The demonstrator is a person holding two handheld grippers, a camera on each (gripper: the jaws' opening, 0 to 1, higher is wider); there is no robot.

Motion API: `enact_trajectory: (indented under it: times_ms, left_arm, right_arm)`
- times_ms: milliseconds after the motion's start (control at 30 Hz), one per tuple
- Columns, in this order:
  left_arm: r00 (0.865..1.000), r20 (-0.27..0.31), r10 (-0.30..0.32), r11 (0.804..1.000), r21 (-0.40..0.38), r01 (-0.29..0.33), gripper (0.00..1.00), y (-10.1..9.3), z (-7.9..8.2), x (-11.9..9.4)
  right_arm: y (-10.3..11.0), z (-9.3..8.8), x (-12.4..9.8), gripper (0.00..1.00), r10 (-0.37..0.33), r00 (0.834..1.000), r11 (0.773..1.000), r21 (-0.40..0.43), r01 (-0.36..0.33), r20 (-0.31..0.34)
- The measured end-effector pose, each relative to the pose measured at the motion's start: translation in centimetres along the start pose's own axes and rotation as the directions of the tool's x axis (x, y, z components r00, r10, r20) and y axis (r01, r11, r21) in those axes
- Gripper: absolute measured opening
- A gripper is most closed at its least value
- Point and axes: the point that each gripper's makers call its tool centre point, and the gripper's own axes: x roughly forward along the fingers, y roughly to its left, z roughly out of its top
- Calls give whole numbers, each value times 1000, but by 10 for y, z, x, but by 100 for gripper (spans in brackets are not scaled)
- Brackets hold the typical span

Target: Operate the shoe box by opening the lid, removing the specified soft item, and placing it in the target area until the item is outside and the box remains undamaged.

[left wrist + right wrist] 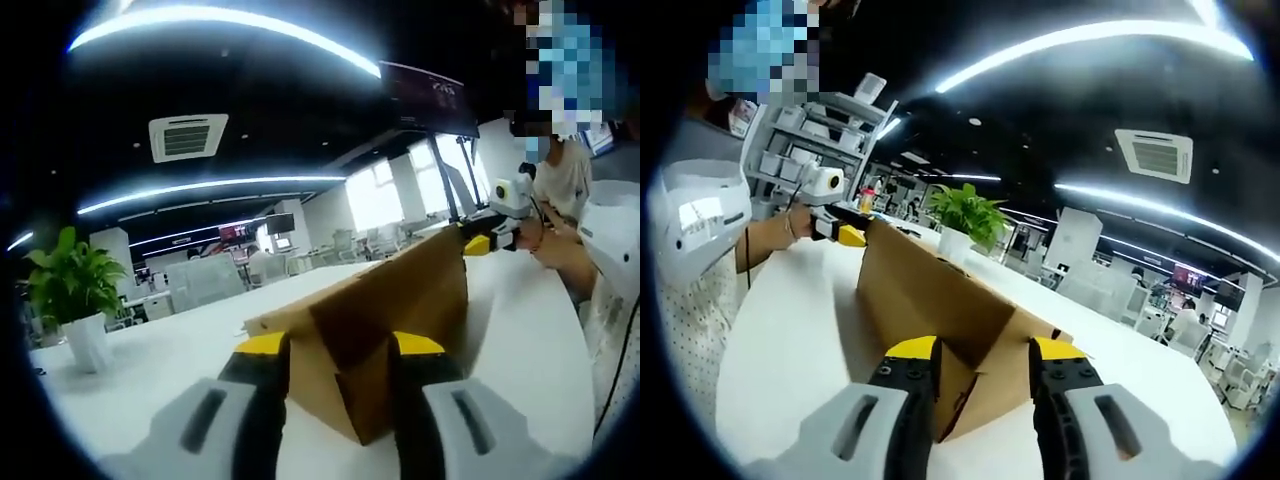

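Brown corrugated cardboard shoe box [385, 310] sits on the white tabletop [160, 350], held between both tools, one at each end.

Left gripper [340, 375]: yellow-tipped grey jaws sit either side of the near end panel, gap only about the panel's thickness, looks clamped on the cardboard. Right gripper [983, 375]: same picture at the opposite end, jaws straddling the end wall and appearing closed on it. In each view the other tool shows at the far end of the box [480, 243], so grips are symmetric.

Lid state: can't tell if it's open; top edge reads as a raised flap or wall, inside is hidden. Soft item not seen.

Handling judgement:
- Box is light, thin-walled, moderately stiff along the panels, weak at corners and edges. Hard squeeze will crease it.
- Pinch on a single wall is fine for steadying, poor for lifting; it'll flex.
- For the lid, take the free edge near a corner, peel up slowly, other tool holding the base down.
- Surface is matte, not slippery.

Background: green potted plant in a white pot [80, 300], person seated at the table end.
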Motion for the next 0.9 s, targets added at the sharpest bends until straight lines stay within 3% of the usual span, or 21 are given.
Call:
enact_trajectory:
  times_ms: [433, 900]
  left_arm:
    - [1000, 26, 0, 1000, -28, 1, 40, 1, 7, 1]
    - [999, 33, 21, 1000, -4, -21, 36, 6, 17, 3]
  right_arm:
    - [-3, 5, 2, 34, -44, 999, 999, 6, 43, 20]
    - [-8, 12, 3, 31, -68, 997, 997, 27, 67, 47]
